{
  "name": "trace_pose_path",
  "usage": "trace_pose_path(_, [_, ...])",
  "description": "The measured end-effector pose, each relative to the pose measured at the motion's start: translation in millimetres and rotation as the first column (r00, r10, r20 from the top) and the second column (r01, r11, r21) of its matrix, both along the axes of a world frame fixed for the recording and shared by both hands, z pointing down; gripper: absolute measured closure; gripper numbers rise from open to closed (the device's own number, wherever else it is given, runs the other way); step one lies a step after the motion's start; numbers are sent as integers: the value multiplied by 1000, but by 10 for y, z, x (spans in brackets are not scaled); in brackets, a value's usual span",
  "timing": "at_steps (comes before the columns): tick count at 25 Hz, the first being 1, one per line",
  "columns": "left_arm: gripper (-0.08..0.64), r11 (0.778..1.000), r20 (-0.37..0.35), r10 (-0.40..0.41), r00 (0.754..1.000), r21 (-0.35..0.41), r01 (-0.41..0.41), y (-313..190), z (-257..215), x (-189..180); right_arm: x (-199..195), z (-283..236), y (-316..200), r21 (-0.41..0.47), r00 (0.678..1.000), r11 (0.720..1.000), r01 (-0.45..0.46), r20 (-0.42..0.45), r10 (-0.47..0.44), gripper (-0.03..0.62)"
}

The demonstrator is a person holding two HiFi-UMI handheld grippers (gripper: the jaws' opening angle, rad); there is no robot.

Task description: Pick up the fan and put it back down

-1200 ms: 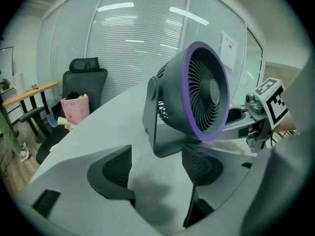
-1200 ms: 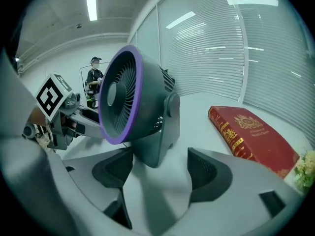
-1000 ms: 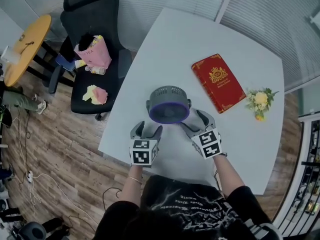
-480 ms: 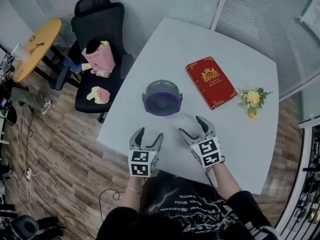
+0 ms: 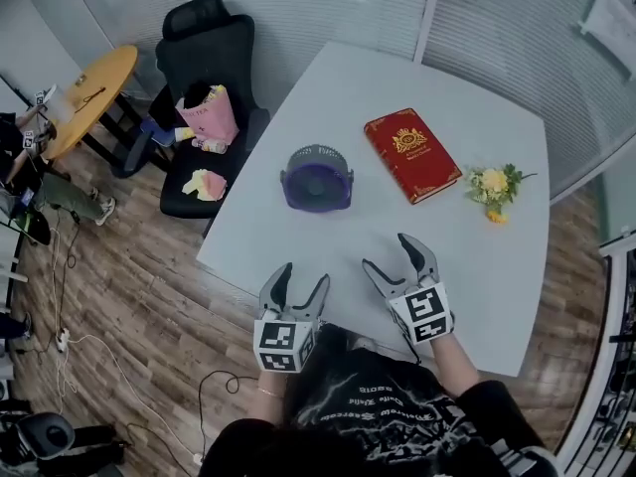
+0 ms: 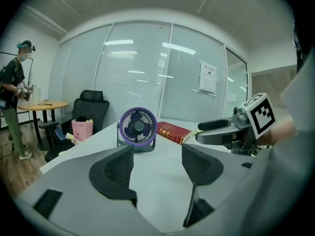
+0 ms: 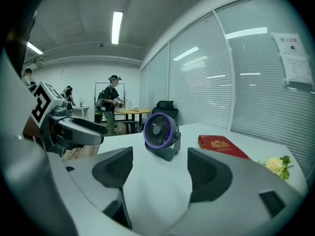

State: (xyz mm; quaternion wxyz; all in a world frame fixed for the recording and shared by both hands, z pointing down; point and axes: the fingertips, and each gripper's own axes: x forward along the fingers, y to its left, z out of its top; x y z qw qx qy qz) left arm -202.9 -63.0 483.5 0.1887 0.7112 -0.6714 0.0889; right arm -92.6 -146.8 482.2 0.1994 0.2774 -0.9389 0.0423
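Head view: we see the fan [image 5: 316,177] upright on the white table [image 5: 457,87], toward its left edge and well apart from both grippers. A red book [image 5: 411,154] lies right of the fan, with flowers [image 5: 494,184] further right. The left gripper [image 5: 304,276] and right gripper [image 5: 390,254] hover by the table's near edge, both spread, nothing in them. A black chair [image 5: 214,58] with a pink bag [image 5: 204,117] on it stands left of the table.

Left gripper view: the jaws are wide apart, with only bare tabletop between them. The fan is far ahead, grille facing us. The book is just right of it, and the right gripper is at right, also empty.

Right gripper view: the jaws are spread, nothing pinched. The fan stands ahead on its base, the book is right of it, and the flowers are at the right edge.
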Motion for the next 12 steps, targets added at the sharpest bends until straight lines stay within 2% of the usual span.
trace_pose_path(2, [233, 1000, -11, -6, 1000, 29, 6, 97, -78, 88, 94, -49, 102, 15, 1000, 1000, 0, 8, 0, 238])
trace_pose_path(5, [233, 999, -25, -6, 1000, 33, 6, 275, -103, 237, 247, -69, 296, 22, 1000, 1000, 0, 7, 0, 238])
trace_pose_path(10, [235, 999, 38, 8, 999, 50, -10, 548, -89, 460, 559, -18, 588, 2, 999, 999, -32, 33, 32, 238])
trace_pose_path(12, [235, 998, 43, 17, 999, 62, -20, 615, -95, 538, 676, 8, 672, -7, 998, 999, -42, 45, 42, 238])
